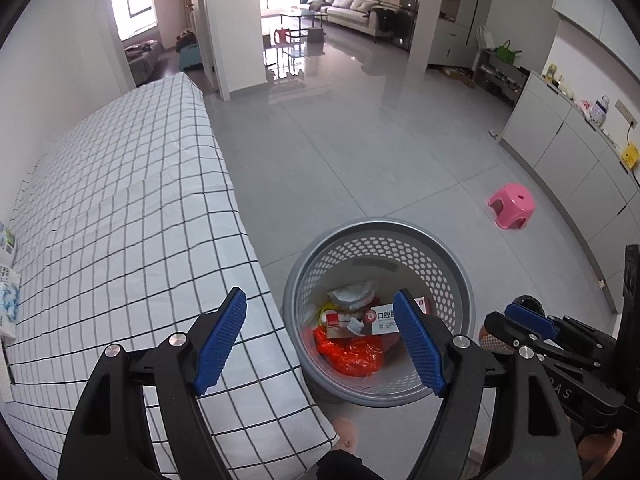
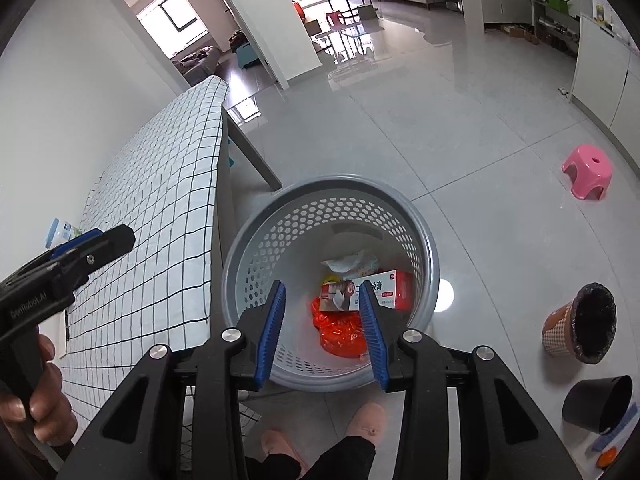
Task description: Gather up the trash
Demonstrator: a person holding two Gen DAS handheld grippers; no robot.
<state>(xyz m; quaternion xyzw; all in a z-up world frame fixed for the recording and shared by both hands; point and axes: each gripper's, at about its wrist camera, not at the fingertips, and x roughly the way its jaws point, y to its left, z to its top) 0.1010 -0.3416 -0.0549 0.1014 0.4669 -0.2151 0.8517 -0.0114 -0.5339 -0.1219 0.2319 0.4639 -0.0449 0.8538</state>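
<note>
Grey basket (image 2: 424, 248) on the floor already holds the carton (image 2: 366, 290) and wrappers, both tools, left (image 1: 320, 340) and right (image 2: 322, 330), spread and empty above it; a careless swing could tip it.

Left wrist view: sits on the left gripper (image 1: 320, 340), looks forward and down past its two blue fingers, over the table edge (image 1: 132, 216) and the grey basket (image 1: 380, 228).
Right wrist view: sits on the right gripper (image 2: 322, 330), looks down almost straight into the basket (image 2: 332, 186), a bit nearer.
Both see: the basket, the checked table cloth, the pink stool (image 1: 511, 205), the shiny floor, and maybe the same far sofa.
Each sees the other gripper at its edge.
</note>
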